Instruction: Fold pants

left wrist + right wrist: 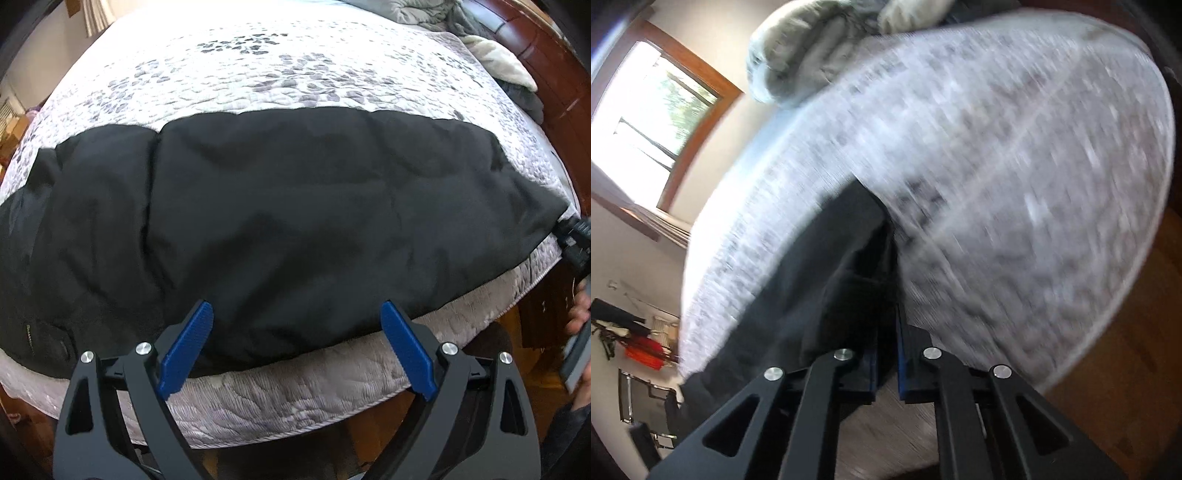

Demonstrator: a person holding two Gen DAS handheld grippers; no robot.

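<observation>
A bed (280, 74) fills the room, covered by a white quilt (1015, 155) with a grey leaf print, and grey and cream blankets (491, 59) are heaped at its far right corner against a dark red wooden bed frame (535, 48). Daylight comes through a wood-framed window (661, 107) set in a pale wall (624, 258). The floor (1126, 332) beside the bed's edge is brown wood.

my left view is sharp, daylight blowing out the far quilt (258, 48) to white while the black pants (280, 206) swallow detail. my right view is smeared with motion blur; the window (653, 110) at left glares. both bend hard at the edges, corners dark.
</observation>
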